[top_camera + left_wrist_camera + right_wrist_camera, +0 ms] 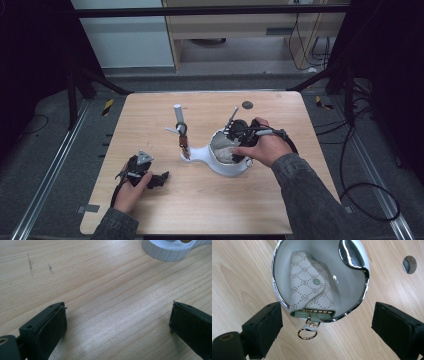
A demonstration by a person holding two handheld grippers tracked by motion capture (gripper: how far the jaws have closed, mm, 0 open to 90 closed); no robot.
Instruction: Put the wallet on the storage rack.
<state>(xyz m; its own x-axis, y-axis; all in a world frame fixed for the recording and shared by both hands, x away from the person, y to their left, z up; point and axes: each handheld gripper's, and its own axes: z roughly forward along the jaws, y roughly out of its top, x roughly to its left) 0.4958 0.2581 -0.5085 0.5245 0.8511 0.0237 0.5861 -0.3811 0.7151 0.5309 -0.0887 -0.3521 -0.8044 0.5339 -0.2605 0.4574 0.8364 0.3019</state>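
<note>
Right claw [325, 325] jaws apart, empty; below, beige monogram key pouch [309, 290], snap-buttoned, gold ring, in chrome-rimmed bowl [275, 287].

From my seat the counter [242, 277] reads as pale wood, matt, with fine straight grain. The bowl [352, 255] is glossy — a mirror-bright chrome rim around a smooth white inside that throws glints. In it I see a pouch [308, 287] of woven-looking cloth, matt, printed with a diamond pattern, with a soft green trim and a shiny gold metal ring [307, 333]. The right tongs [327, 327] have rough, matt black pads.
</note>
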